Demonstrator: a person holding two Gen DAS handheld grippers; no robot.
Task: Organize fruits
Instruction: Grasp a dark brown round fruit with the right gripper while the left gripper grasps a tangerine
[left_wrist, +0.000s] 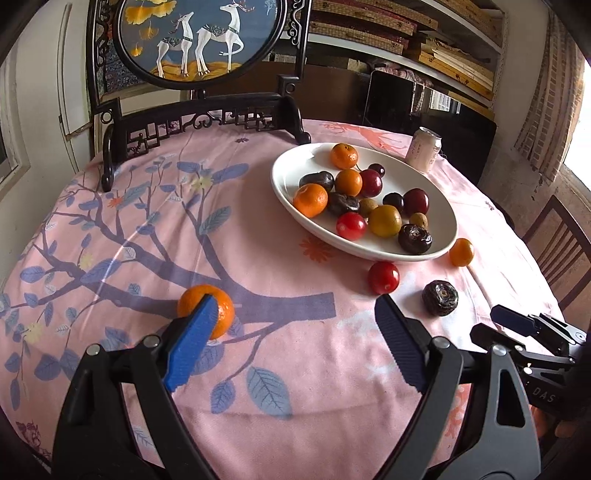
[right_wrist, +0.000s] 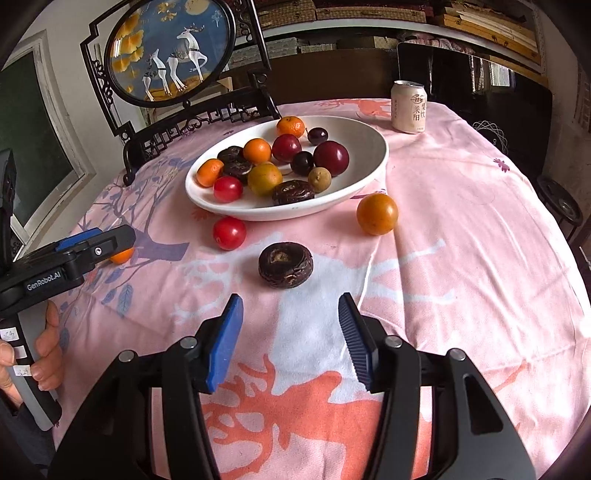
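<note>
Left jaws: the left gripper (left_wrist: 295, 328) stands spread wide with nothing between its pads; a mandarin (left_wrist: 205, 311) lies just beyond its left finger (left_wrist: 192, 341), outside the gap.
Right jaws: the right gripper (right_wrist: 291, 334) is parted and empty, with only cloth between its pads; a dark wrinkled fruit (right_wrist: 285, 264) lies just ahead of it.
Loose fruit: a red plum (right_wrist: 229, 233) sits near the plate's near rim and an orange-yellow fruit (right_wrist: 377, 214) to its right, both on the tablecloth (right_wrist: 461, 240).
Plate: the white oval plate (right_wrist: 376, 147) already holds a mixed pile of fruit at mid-table.
Risk, left: as I judge it, the mandarin is off-centre, so closing now would likely nudge it away across the cloth.
Risk, right: the round fruit may squirt from the pads, or roll when dropped onto the crowded pile.
Writing: "GenRobot.AI" on the left gripper's body; "DAS" partly seen on the right one; Chinese characters on the pale can (right_wrist: 409, 107), too small to read.
</note>
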